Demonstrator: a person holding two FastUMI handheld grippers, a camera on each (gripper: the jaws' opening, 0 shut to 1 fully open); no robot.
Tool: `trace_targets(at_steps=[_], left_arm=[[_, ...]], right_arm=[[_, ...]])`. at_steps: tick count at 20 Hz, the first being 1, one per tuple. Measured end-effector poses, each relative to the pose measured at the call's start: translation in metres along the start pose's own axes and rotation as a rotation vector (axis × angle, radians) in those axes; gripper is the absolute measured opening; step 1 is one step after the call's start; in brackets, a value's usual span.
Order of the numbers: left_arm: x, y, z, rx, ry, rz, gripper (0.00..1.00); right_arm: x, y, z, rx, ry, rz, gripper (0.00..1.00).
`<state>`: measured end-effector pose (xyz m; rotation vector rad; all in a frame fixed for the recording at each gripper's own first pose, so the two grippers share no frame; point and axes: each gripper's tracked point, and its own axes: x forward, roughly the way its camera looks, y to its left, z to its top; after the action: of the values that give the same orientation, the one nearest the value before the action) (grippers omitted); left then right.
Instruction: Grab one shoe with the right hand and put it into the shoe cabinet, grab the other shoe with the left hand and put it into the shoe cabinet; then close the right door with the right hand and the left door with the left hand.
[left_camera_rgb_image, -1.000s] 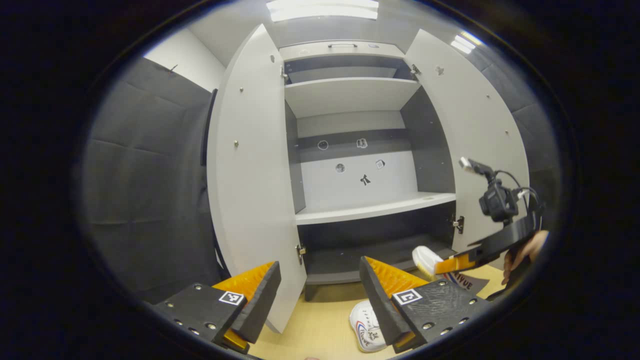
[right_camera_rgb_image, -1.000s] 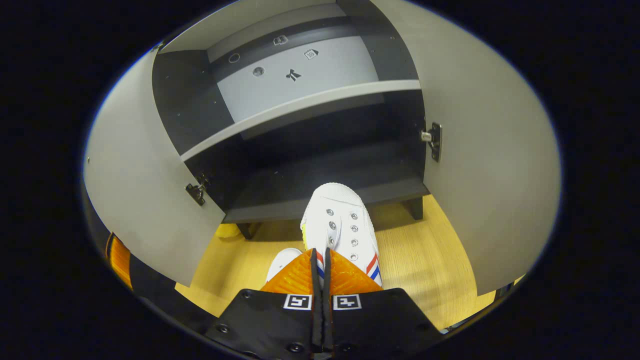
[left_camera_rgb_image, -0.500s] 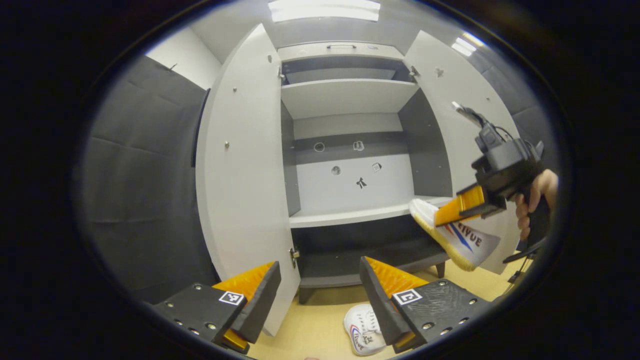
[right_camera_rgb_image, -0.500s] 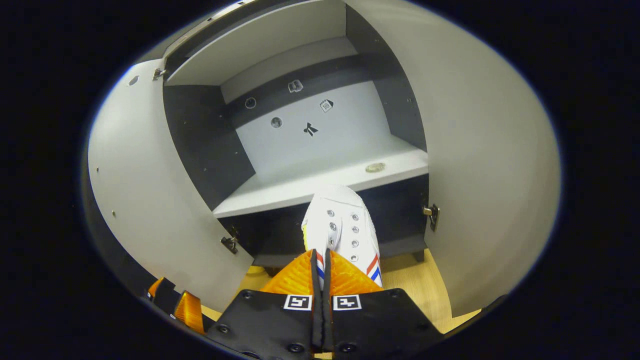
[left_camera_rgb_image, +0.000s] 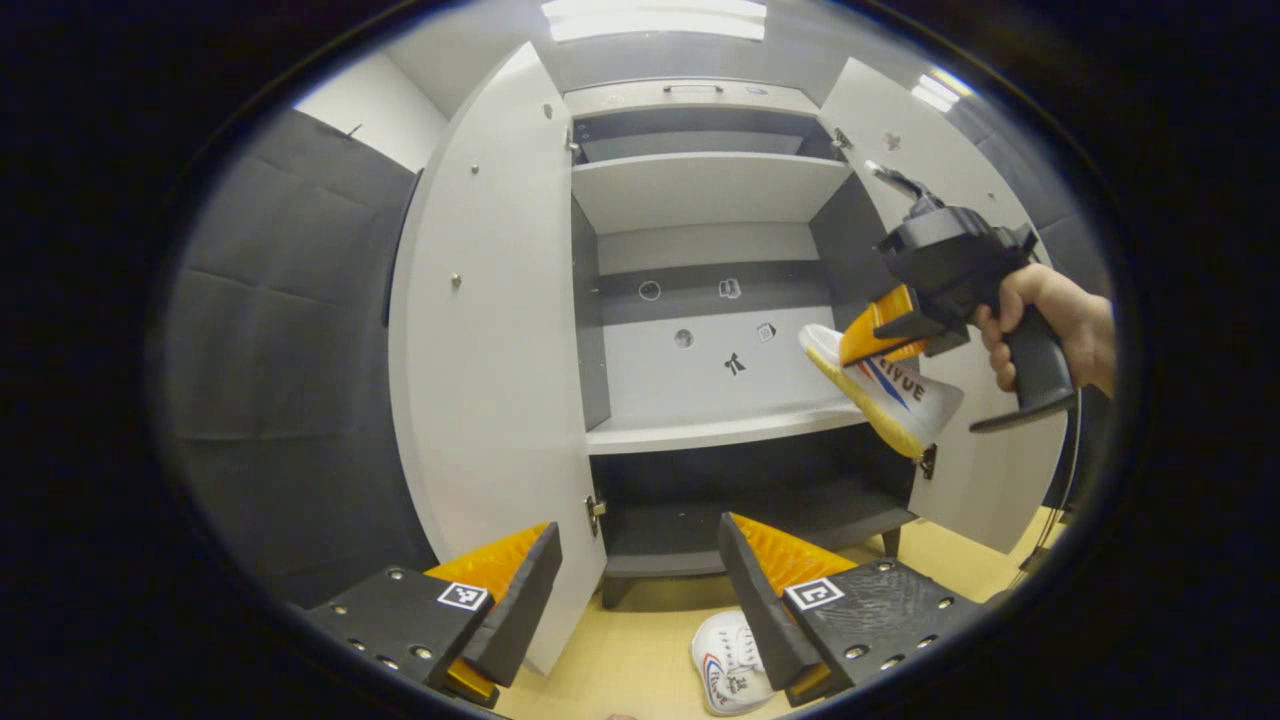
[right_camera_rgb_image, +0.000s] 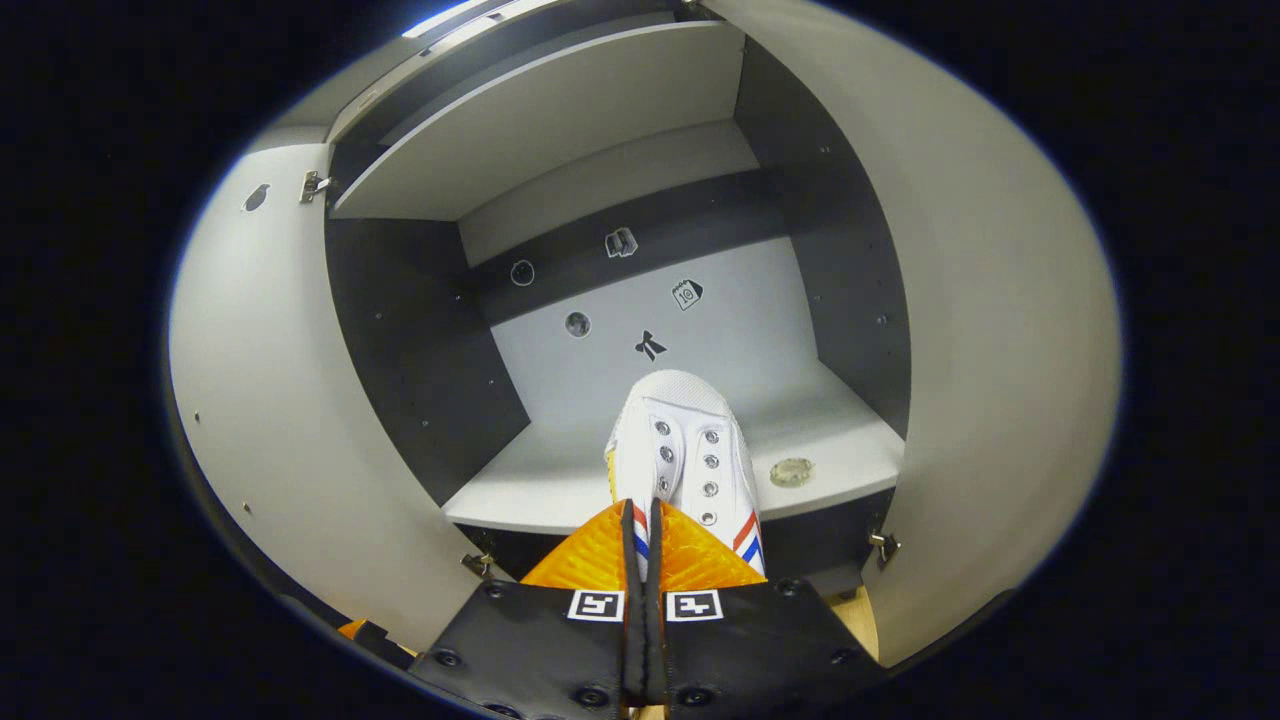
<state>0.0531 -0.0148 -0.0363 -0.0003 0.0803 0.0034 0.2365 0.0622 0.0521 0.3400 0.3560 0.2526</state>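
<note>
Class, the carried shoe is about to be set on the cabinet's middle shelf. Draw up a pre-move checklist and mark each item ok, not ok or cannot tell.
1. Right tongs gripping the white shoe: ok, the fingers are closed on its rear edge.
2. Both cabinet doors open: ok, left door and right door swung wide.
3. Middle shelf free where the shoe points: ok; a small round disc lies to the right.
4. Shoe toe above shelf level: ok.
5. Second shoe awaiting pickup: ok, on the floor by the open left tongs.
6. Grip firmness: cannot tell.
</note>
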Motion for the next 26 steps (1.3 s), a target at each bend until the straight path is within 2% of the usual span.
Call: trace_targets(at_steps=[5,10,16,22,24,26], left_arm=[[0.004,0.003,-0.004,-0.005,0.017,0.024,0.89],[0.006,0.006,-0.009,-0.002,0.039,0.049,0.91],[0.008,0.012,-0.023,-0.018,0.082,0.083,0.91],[0.011,0.009,-0.029,0.009,0.113,0.065,0.89],[0.014,0.005,-0.033,0.014,0.123,0.039,0.91],[0.017,0.002,-0.041,0.024,0.142,0.02,0.9]], right_arm=[[0.04,-0.006,0.047,0.004,-0.039,-0.01,0.01],[0.083,-0.017,0.074,0.023,-0.041,-0.038,0.01],[0.137,-0.041,0.051,0.01,0.054,-0.118,0.0],[0.166,-0.06,0.034,0.039,0.107,-0.191,0.0],[0.169,-0.056,0.026,0.036,0.124,-0.171,0.05],[0.171,-0.043,0.023,0.019,0.117,-0.129,0.18]])
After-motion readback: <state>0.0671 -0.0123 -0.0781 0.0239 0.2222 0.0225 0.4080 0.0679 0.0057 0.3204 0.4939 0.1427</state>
